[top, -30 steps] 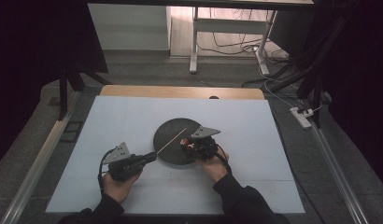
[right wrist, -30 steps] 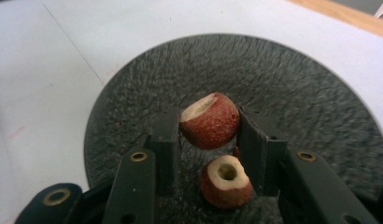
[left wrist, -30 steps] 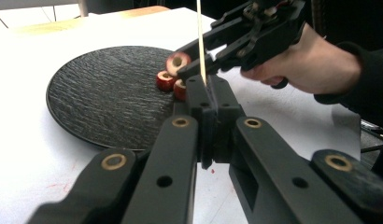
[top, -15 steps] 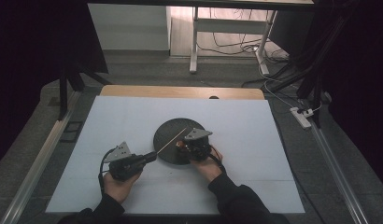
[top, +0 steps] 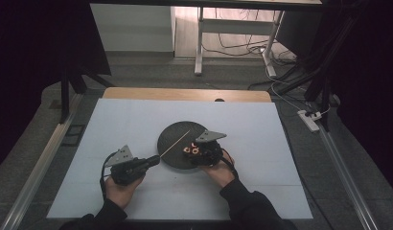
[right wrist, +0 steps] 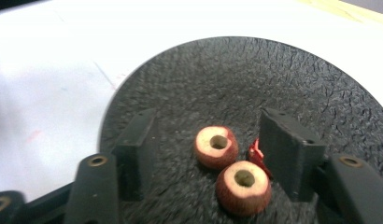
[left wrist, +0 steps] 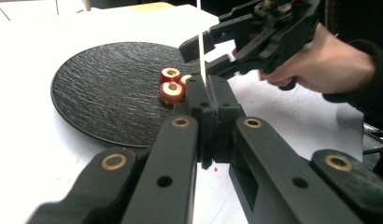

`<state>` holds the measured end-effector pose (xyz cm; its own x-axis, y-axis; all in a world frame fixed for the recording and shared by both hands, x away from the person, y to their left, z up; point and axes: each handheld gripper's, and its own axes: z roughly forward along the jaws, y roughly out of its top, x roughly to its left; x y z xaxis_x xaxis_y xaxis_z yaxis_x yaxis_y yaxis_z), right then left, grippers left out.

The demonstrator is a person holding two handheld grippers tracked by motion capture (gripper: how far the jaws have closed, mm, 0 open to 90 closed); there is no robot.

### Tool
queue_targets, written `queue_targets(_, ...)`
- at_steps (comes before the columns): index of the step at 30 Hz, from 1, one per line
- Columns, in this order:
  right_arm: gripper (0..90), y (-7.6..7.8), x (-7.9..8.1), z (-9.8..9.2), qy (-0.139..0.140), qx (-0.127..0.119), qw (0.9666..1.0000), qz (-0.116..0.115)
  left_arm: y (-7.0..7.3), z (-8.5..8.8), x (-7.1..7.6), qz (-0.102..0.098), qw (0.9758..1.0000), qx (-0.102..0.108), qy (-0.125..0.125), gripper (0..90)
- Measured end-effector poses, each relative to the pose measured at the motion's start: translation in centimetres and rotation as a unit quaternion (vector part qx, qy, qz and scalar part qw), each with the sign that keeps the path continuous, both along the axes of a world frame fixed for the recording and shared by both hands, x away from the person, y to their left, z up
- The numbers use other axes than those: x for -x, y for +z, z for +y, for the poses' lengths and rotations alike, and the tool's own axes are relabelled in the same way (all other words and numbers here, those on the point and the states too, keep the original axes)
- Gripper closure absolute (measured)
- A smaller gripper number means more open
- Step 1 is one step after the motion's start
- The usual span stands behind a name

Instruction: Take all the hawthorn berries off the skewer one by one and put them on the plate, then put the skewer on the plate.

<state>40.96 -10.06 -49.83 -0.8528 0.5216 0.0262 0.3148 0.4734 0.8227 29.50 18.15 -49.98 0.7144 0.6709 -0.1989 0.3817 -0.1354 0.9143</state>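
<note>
At lower left of the high view, the left gripper (top: 154,160) has its jaws pressed together, pinching a thin wooden skewer (top: 175,143) that slants up-right over the black textured plate (top: 174,132) at centre. To its right, the right gripper (top: 193,152) has just been opening its jaws around cored red fruit pieces (right wrist: 216,146) lying on the plate, pads not pressing. This looks like threading fruit onto the skewer; next, the right should pinch one piece and line its hole with the tip. A neighbouring piece (right wrist: 243,187) touches it and crowds the grip.
</note>
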Motion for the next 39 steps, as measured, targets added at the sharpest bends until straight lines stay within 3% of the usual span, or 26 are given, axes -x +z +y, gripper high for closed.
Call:
queue_targets(3,30.1,0.9,0.5,-0.8,0.0,-0.017,0.9999,0.002,0.1,0.0,0.1,-0.001,1.0,-0.001,0.0,89.2)
queue_targets(8,21.5,1.9,1.5,-2.2,-0.002,-0.015,0.9998,-0.01,0.1,0.1,0.1,-0.001,1.0,0.0,0.001,89.3)
queue_targets(14,13.9,3.0,2.4,-4.2,-0.009,-0.041,0.9991,0.0,0.2,0.3,0.2,-0.002,1.0,0.003,-0.002,89.2)
queue_targets(20,7.8,3.6,3.2,-5.6,-0.016,-0.051,0.9985,0.002,0.2,0.3,0.2,-0.001,1.0,0.002,-0.004,89.2)
queue_targets(26,2.8,3.3,4.1,-6.8,-0.022,-0.043,0.9988,-0.006,0.3,0.3,0.2,-0.002,1.0,0.001,-0.004,89.2)
queue_targets(39,1.7,3.2,5.5,-9.6,-0.049,-0.032,0.998,-0.024,0.1,0.1,-0.2,0.001,1.0,-0.004,-0.003,89.2)
